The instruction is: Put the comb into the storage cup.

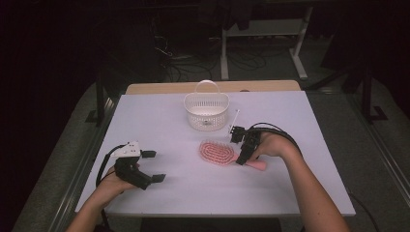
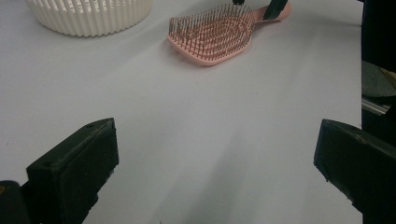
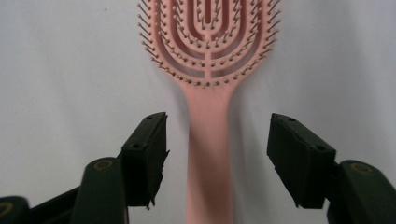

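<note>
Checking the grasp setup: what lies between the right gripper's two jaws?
The pink hairbrush handle runs up between the open jaws of the right gripper, touching neither, as the right gripper view shows.

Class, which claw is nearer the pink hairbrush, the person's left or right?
Right. The right claw straddles the pink hairbrush handle, jaws open. The left claw sits apart, open, at the table's near-left.

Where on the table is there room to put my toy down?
There is bare room on the table left of the basket, and along the near edge between the left hand-held gripper and the hairbrush. The far right corner is bare too. It is crowded in the middle, where the right hand-held gripper straddles the hairbrush handle just below the basket.
</note>
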The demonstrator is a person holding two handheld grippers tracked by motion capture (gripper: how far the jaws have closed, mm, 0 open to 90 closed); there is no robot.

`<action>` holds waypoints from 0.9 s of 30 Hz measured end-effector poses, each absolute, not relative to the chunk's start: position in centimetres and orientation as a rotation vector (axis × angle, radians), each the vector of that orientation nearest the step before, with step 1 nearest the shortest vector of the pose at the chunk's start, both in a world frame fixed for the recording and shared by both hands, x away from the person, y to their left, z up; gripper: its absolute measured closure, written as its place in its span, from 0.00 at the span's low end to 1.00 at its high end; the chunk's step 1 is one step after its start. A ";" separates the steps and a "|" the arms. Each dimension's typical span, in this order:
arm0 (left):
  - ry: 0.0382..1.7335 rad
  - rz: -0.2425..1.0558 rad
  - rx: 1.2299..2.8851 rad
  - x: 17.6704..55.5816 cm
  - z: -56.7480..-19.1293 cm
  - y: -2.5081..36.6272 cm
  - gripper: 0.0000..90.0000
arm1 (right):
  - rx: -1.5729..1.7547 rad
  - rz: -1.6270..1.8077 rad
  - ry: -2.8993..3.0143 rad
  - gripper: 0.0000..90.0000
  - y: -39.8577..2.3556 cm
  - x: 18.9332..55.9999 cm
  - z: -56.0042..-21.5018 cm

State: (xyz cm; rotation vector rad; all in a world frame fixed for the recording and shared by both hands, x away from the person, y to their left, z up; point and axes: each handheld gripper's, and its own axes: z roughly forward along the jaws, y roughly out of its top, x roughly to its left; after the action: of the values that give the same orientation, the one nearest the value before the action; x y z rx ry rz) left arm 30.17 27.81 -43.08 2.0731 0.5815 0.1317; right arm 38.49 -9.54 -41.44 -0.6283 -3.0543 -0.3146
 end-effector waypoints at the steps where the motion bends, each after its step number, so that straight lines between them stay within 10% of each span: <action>1: 0.582 0.133 2.073 30.2 -43.1 27.8 0.00 | -0.624 -0.310 -3.053 0.43 -9.5 38.5 -41.5; 27: 0.580 0.132 2.073 30.2 -43.1 27.8 0.00 | -0.554 -0.235 -3.052 0.60 -8.3 38.8 -42.8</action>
State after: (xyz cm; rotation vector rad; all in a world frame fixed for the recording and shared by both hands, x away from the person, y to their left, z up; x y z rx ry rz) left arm 30.17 27.83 -43.07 2.0726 0.5796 0.1321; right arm 38.82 -8.29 -42.81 -0.5536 -3.0525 -0.2348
